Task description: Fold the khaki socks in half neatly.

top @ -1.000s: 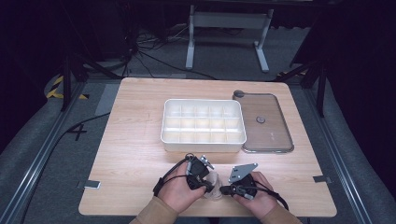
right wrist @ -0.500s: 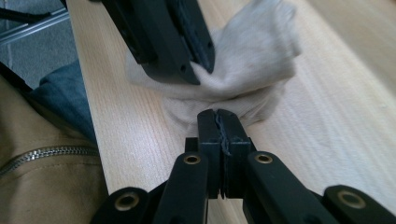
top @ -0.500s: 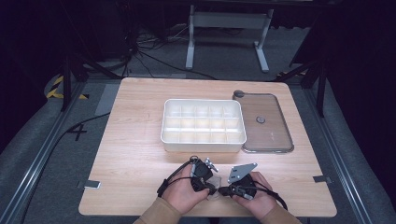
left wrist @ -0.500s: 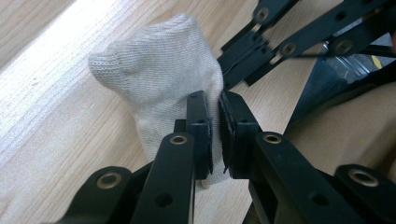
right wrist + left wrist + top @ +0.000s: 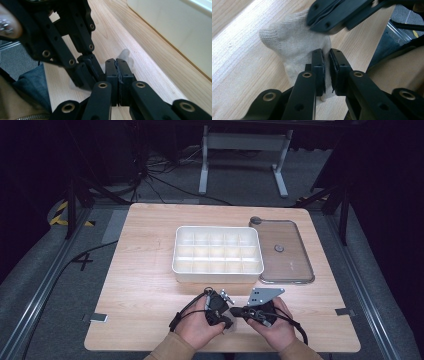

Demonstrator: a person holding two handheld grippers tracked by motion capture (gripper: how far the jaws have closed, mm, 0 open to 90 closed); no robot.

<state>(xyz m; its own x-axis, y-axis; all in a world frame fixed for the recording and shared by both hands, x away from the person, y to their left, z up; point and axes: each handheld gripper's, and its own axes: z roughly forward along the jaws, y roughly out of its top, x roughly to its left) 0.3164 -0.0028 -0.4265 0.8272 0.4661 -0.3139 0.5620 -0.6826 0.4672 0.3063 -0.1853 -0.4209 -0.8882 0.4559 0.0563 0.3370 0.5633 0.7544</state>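
Where the two hands meet at the near edge of the desk (image 5: 140, 270), the pale knitted cloth (image 5: 294, 47) is mostly covered in the high view; its full shape cannot be made out there. Cloth: beige, sock-like knit, lying on the wood at the near edge, partly under the grippers. Its lower end is cut off behind the jaws in the left gripper view.

Desk: light wood, rounded corners, standing on grey carpet with a dark room beyond; a grey metal stand (image 5: 243, 150) and loose cables (image 5: 150, 175) lie on the floor past the far edge. Small grey tabs sit at the near left and near right corners.

White tray (image 5: 217, 254): many small compartments, at the desk's middle, contents not discernible. Clear lid (image 5: 282, 251): flat, just beside the tray toward the right edge, with a small knob at its centre.

Left gripper (image 5: 326, 58): held in the left hand (image 5: 197, 327); jaws nearly together, a thin gap between them, pressed over the cloth; whether cloth lies in the gap cannot be told.

Right gripper (image 5: 116, 65): held in the right hand (image 5: 275, 325); jaws together, a thin sliver of pale material at their seam, tips close to the left gripper's jaws.
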